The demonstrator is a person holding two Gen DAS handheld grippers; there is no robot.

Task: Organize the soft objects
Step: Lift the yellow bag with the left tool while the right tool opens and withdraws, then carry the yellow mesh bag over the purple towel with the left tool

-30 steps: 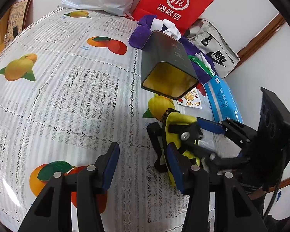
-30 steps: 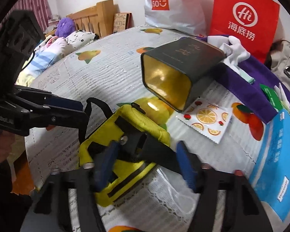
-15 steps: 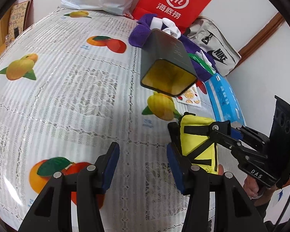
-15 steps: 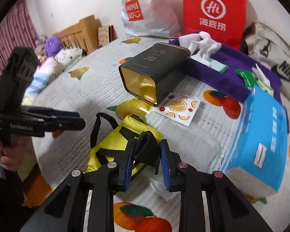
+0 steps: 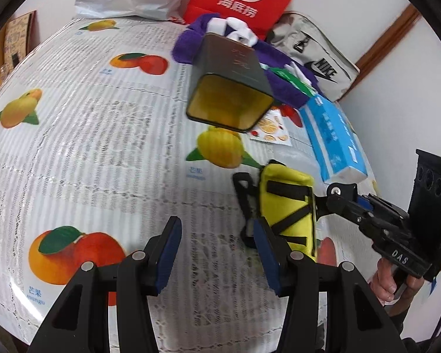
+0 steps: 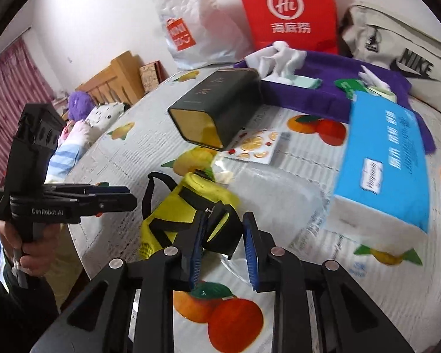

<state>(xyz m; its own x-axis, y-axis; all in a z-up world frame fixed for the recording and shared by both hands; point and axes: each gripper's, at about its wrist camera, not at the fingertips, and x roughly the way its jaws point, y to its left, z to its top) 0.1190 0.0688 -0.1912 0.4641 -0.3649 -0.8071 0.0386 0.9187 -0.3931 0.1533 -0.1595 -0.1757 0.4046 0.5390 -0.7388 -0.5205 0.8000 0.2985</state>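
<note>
We list, relative to the dark tin (image 6: pixel 217 108): bench (image 5: pixel 88 147) beneath it; blue tissue pack (image 6: pixel 385 158) to its right; yellow pouch (image 6: pixel 191 206) lying in front, its black strap pinched by our right hand-held gripper (image 6: pixel 223 247); our left hand-held gripper (image 5: pixel 217 253), jaws apart, holding nothing.

Table: round, under a white lace cloth (image 5: pixel 82 153) with fruit prints.
Centre: dark tin (image 5: pixel 230 88) lying on its side.
Right: blue tissue pack (image 6: pixel 388 158), fruit sticker sheet (image 6: pixel 257 146).
Upper right: purple towel (image 6: pixel 332 88).
Lower centre: yellow pouch (image 5: pixel 285 203).
</note>
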